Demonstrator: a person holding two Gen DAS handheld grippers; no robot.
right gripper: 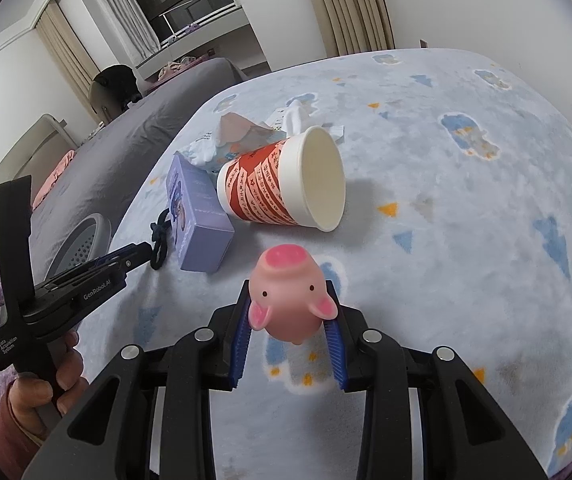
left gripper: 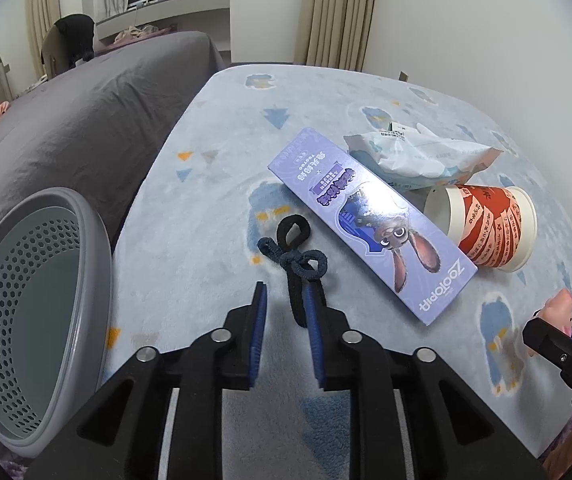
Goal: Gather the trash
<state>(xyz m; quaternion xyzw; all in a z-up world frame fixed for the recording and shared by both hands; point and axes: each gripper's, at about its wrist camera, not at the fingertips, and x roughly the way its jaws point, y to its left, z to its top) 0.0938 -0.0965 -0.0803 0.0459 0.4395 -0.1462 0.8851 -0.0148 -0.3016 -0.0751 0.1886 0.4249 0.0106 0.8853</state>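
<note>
"ZOOTOPIA" on purple box (left gripper: 369, 224); "GenRobot.AI" on left hand-held gripper (right gripper: 142, 254).

Both fisheye views are bright and evenly lit, sharp at the centre, with strongly curved edges and dark vignetted corners. White glare washes the middle of the purple box (left gripper: 369, 220), and soft shadows lie beneath the paper cup (right gripper: 286, 180).

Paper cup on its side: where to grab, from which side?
Pinch the rim of the paper cup: one finger inside the open mouth, one outside the wall. Come from the right gripper's side, since the mouth faces it and the purple box crowds the base.
</note>
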